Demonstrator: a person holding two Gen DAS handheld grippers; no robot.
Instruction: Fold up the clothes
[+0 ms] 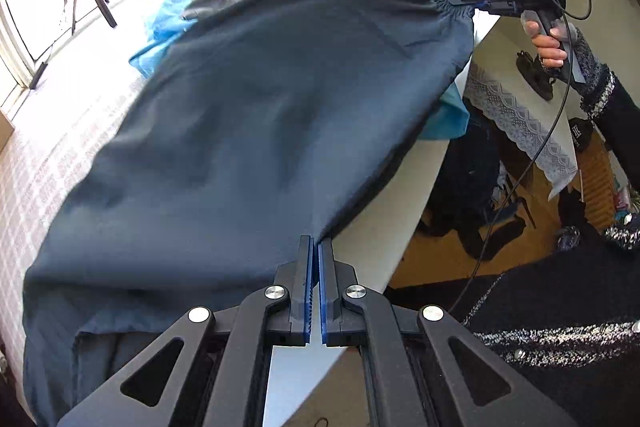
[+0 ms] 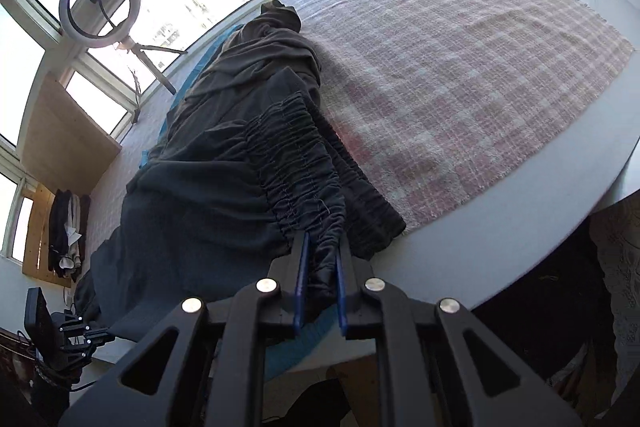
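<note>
left tongs (image 1: pixel 319 247): clamped | right tongs (image 2: pixel 323 243): clamped, arm raised

At the bottom centre of the frame the right gripper (image 2: pixel 322 251) is clamped on the gathered elastic waistband (image 2: pixel 300 163) of a dark garment (image 2: pixel 208 195), which runs up and left over a pink checked cloth (image 2: pixel 460 75) on a white table (image 2: pixel 500 247). A ring light (image 2: pixel 100 3) on a tripod stands at upper left before the windows. The left gripper (image 2: pixel 94 337) sits at lower left, at the garment's far edge.
</note>
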